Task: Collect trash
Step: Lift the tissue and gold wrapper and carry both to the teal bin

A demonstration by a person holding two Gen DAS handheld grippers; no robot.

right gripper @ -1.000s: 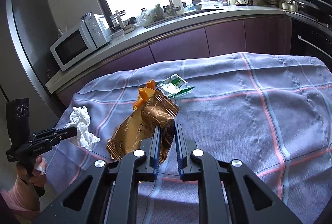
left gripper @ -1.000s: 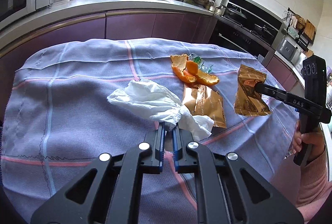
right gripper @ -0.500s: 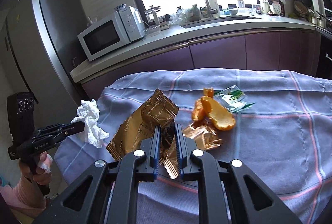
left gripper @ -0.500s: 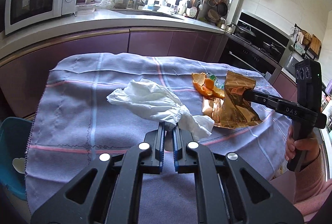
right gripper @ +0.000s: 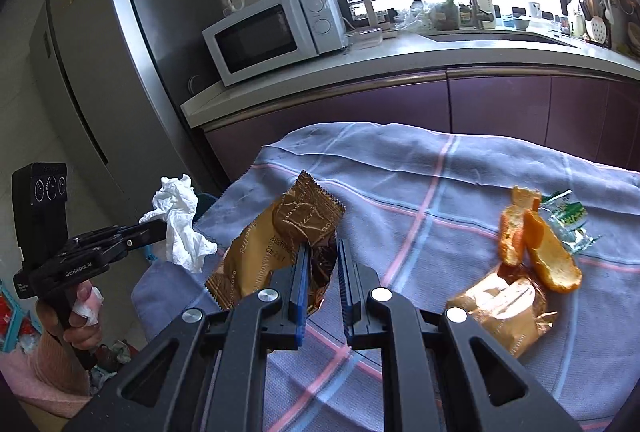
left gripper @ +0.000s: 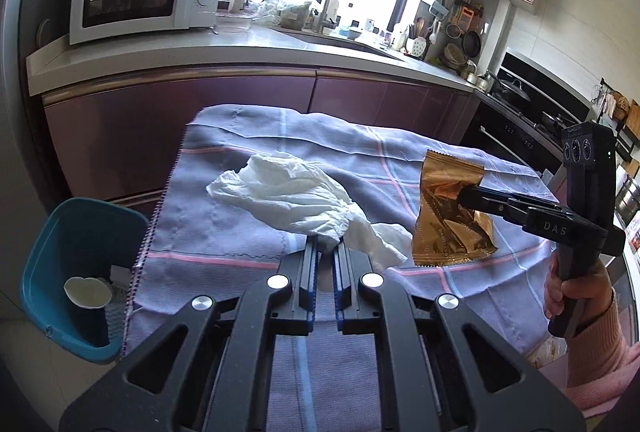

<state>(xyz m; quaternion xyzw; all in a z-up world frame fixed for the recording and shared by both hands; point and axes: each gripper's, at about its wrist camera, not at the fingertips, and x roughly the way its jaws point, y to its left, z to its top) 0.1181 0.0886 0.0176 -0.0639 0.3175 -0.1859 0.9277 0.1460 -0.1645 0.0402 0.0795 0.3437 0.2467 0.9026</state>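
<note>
Carry step: left gripper (left gripper: 326, 252) clamped on white tissue (left gripper: 288, 197), right gripper (right gripper: 322, 252) clamped on gold wrapper (right gripper: 280, 244), both above table w/ cloth; next, prob. reach over blue bin (left gripper: 44, 264) & release.

Left hand-held gripper (left gripper: 325, 252) pinches crumpled tissue (left gripper: 288, 197).

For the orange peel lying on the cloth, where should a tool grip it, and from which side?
Probably from above, on the raised edge of the larger curved piece of orange peel. It lies cupped on the cloth with its rim standing up, so pads could close across that thin wall. The green wrapper crowds its far side, so come from the near side.
</note>
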